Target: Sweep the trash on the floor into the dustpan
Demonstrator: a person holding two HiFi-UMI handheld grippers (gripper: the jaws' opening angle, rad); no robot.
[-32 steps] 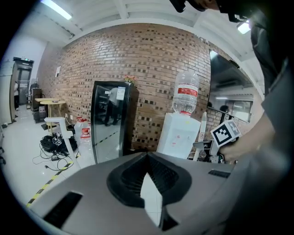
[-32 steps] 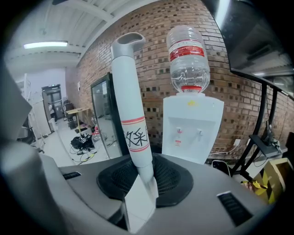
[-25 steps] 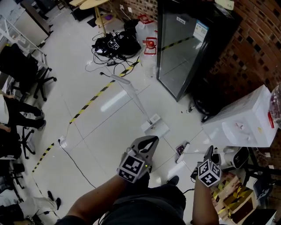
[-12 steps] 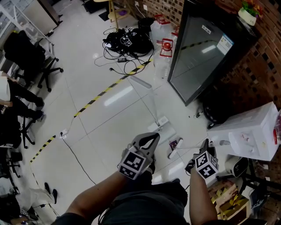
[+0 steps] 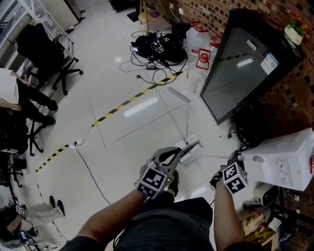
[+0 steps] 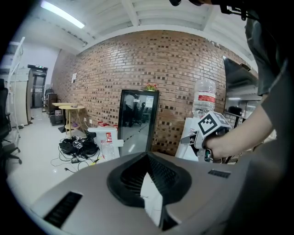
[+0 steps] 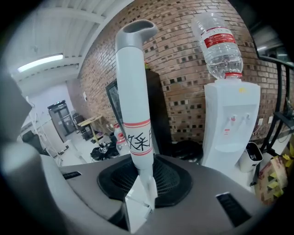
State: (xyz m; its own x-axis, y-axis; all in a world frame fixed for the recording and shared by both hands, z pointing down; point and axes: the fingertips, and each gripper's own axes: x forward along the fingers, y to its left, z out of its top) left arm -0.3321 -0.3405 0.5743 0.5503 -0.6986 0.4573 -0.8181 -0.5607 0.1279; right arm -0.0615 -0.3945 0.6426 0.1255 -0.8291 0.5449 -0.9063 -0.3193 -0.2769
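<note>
Bright ceiling strips glare off the white floor; both gripper views bulge with dark corners, perhaps slightly soft.

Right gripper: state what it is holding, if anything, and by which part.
The right gripper is clamped on the white plastic broom handle, gripping it just below its red-banded label, near the top end.

A brick wall edges the glossy white floor, striped tape crossing it, office chairs nearby.
</note>
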